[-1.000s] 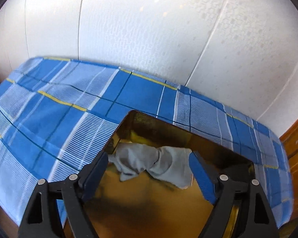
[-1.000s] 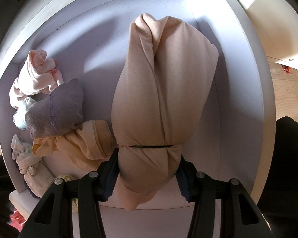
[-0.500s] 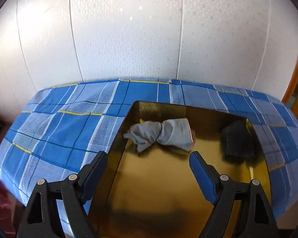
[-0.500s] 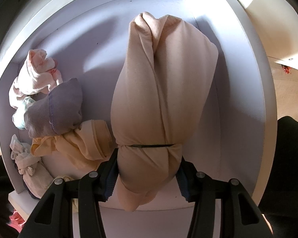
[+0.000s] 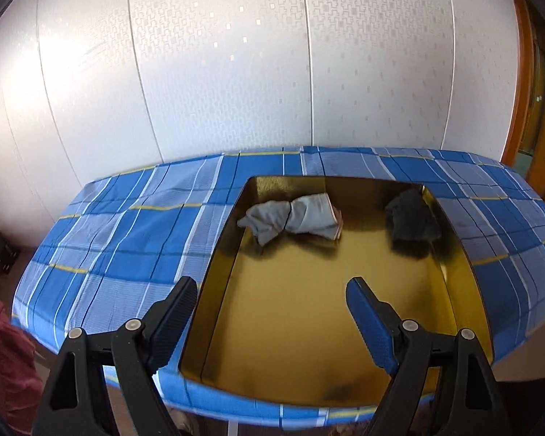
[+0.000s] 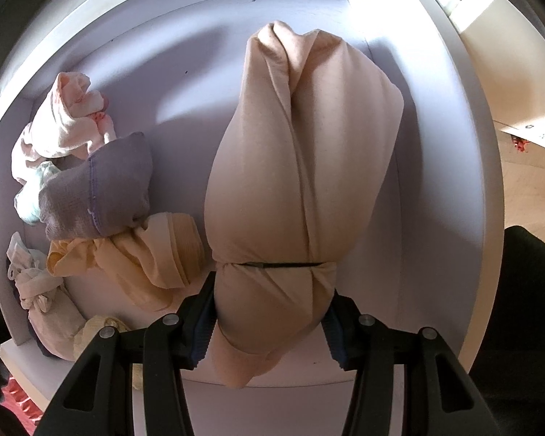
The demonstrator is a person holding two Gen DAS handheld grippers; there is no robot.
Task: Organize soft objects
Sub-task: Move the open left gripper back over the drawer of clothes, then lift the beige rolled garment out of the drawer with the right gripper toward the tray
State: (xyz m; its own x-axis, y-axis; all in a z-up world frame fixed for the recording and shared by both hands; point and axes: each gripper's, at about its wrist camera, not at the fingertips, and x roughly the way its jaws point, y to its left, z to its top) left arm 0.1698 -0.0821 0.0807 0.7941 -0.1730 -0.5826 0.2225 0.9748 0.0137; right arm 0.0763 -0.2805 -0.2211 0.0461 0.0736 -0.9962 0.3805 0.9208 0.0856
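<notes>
In the left wrist view my left gripper (image 5: 269, 312) is open and empty, above the near part of a gold tray (image 5: 309, 327). A grey tied cloth bundle (image 5: 294, 216) lies at the tray's far left and a dark cloth bundle (image 5: 412, 218) at its far right. In the right wrist view my right gripper (image 6: 269, 323) is shut on a beige cloth bundle (image 6: 301, 167) tied with a black band, held inside a white bin (image 6: 185, 83). Several small bundles lie at the bin's left: pink (image 6: 69, 123), grey-purple (image 6: 98, 192), yellow (image 6: 141, 258), white (image 6: 43, 290).
The tray sits on a table with a blue checked cloth (image 5: 120, 239) against a white panelled wall (image 5: 236, 72). A red cloth (image 5: 3, 356) is at the lower left. A wooden door frame (image 5: 541, 109) stands at the right. Wood floor (image 6: 527, 189) lies right of the bin.
The left gripper has pulled back and swung so the whole tray and the dark bundle came into view. The right gripper and beige bundle have barely moved.
</notes>
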